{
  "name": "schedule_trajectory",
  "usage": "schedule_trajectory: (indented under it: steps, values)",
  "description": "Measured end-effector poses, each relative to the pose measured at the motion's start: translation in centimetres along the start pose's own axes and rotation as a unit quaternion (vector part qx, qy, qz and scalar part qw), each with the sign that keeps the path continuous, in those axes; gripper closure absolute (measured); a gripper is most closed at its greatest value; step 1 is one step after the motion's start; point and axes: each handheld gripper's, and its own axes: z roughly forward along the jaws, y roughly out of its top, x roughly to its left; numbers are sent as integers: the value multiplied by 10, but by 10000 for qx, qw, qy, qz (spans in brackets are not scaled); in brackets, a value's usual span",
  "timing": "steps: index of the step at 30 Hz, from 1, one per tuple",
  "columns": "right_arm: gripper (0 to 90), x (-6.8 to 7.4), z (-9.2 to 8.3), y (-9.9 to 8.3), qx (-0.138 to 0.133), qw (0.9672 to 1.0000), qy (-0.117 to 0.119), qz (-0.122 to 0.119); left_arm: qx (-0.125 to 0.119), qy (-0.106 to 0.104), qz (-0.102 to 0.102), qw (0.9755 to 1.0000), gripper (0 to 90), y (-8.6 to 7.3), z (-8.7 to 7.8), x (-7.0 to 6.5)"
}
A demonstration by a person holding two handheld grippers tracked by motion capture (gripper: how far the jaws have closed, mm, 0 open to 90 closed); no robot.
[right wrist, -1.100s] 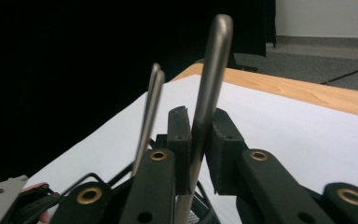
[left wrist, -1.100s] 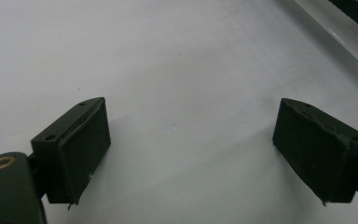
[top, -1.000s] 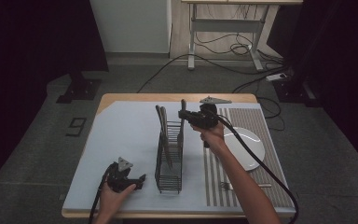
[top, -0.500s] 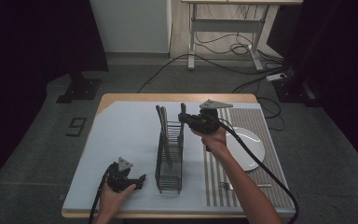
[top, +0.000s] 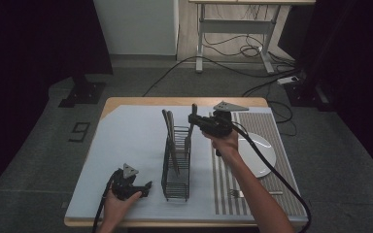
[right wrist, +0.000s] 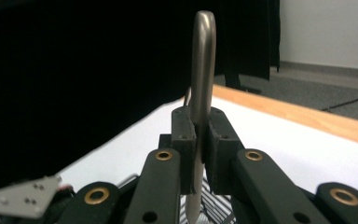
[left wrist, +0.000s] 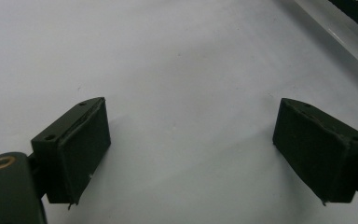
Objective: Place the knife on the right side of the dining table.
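A slim metal utensil (right wrist: 202,70) is clamped between the pads of the right tongs (right wrist: 200,154) and is held upright: its long axis is vertical, the rounded handle end pointing up and the lower end pointing down toward the black wire rack (top: 177,167). Which kind of utensil it is cannot be told. In the high view the utensil (top: 194,112) is seen above the far end of the rack, over the middle of the surface (top: 126,141). Its metal is smooth, dull silver and flat in section.

The rack is a narrow, oblong basket of thin black wire; two or three more utensils stand tilted in it, though an exact count cannot be made. To its right a striped mat (top: 267,194) is laid, on which one round white plate (top: 262,158) and one fork (top: 240,193) are seen.

The left tongs (top: 145,187) are rested near the front-left edge of the pale, matte surface, spread wide with nothing between the two black padded jaws.
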Motion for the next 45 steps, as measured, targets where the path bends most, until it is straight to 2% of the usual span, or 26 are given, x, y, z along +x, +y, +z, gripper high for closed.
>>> schedule_trajectory:
  steps: [1, 3, 4, 5, 8, 12, 16, 18, 25, 28, 32, 38, 42, 45]
  values:
    - [838, 0, 0, 0, 0, 10000, 0, 0, 0, 0, 0, 10000, 107, 0, 0, 0]
    - [839, 0, -12, 10, -222, 9997, 10, 32, 0, 0, 1, 10000, 107, 0, 0, 0]
    - [839, 0, -12, 10, -222, 9997, 10, 32, -1, 0, -1, 10000, 107, 0, 0, 0]
    - [839, 1, -19, 16, -367, 9993, 17, 10, -5, 2, -1, 10000, 106, 0, 0, 0]
    - [839, 3, -28, 21, -518, 9987, 19, -22, -6, 2, 3, 10000, 107, 0, 0, 0]
    - [839, 6, -41, 30, -793, 9968, 13, -80, -5, 2, 1, 10000, 106, 0, 0, 0]
    - [839, 6, -52, 37, -962, 9953, 2, -49, -7, 1, -1, 10000, 106, 0, 0, 0]
    - [840, 4, -59, 41, -1140, 9935, -24, 5, -7, 1, 0, 10000, 106, 0, 0, 0]
    - [840, -1, -73, 46, -1311, 9912, -198, 35, -9, 1, -7, 10000, 106, 0, 0, 0]
    - [840, -7, -79, 46, -1314, 9909, -291, 64, -9, 3, -7, 10000, 106, 0, 0, 0]
    - [840, -13, -78, 42, -1239, 9915, -399, 72, -6, 2, -4, 10000, 106, 0, 0, 0]
    - [840, -32, -70, 24, -1016, 9924, -681, 162, -4, 1, -6, 10000, 106, 0, 0, 0]
    - [840, -47, -64, 12, -932, 9919, -794, 328, -2, 0, -5, 10000, 106, 0, 0, 0]
    - [840, -50, -62, 10, -891, 9920, -826, 349, -3, -2, -4, 10000, 106, 0, 0, 0]
